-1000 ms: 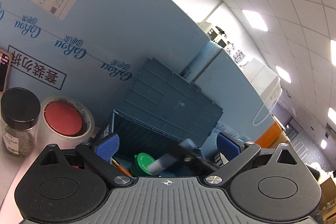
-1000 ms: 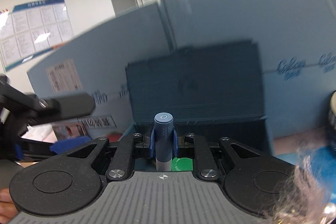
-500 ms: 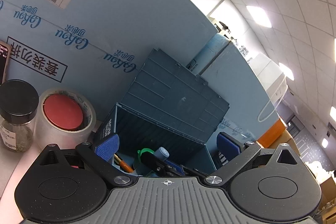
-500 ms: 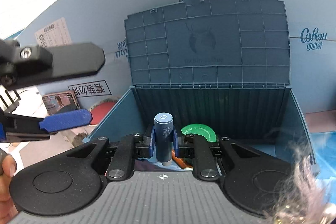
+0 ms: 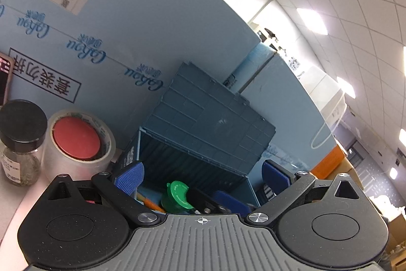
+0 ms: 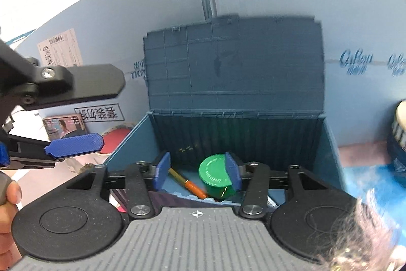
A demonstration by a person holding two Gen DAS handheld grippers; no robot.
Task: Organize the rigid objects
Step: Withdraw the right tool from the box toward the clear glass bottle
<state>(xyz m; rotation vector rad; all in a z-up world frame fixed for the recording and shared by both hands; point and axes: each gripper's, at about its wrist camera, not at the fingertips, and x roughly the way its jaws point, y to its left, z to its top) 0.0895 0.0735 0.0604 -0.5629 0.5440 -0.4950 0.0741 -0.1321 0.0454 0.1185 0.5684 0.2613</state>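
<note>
A blue-grey storage box (image 6: 327, 144) stands with its lid (image 6: 233, 60) tipped up against the blue board. Inside lie a green-lidded jar (image 6: 215, 175) and an orange pen (image 6: 187, 183). My right gripper (image 6: 197, 170) hovers over the box mouth with its jaws opening, and no object sits between the pads. The blue tube it carried is out of sight. My left gripper (image 5: 202, 177) stands open at the box's left front corner, empty, and its blue pad (image 6: 73, 145) also shows in the right wrist view. The green jar (image 5: 177, 197) shows between its fingers, down in the box (image 5: 208, 123).
A spice jar with a black cap (image 5: 20, 141) and a tape roll around a red disc (image 5: 76, 141) stand left of the box. A phone (image 6: 63, 126) leans on the blue board wall (image 5: 127, 17). A dark blue container (image 6: 398, 133) sits at the right edge.
The right gripper tipped down over the box and its jaws spread. The blue tube it held is gone from between them. The left gripper stayed put.
</note>
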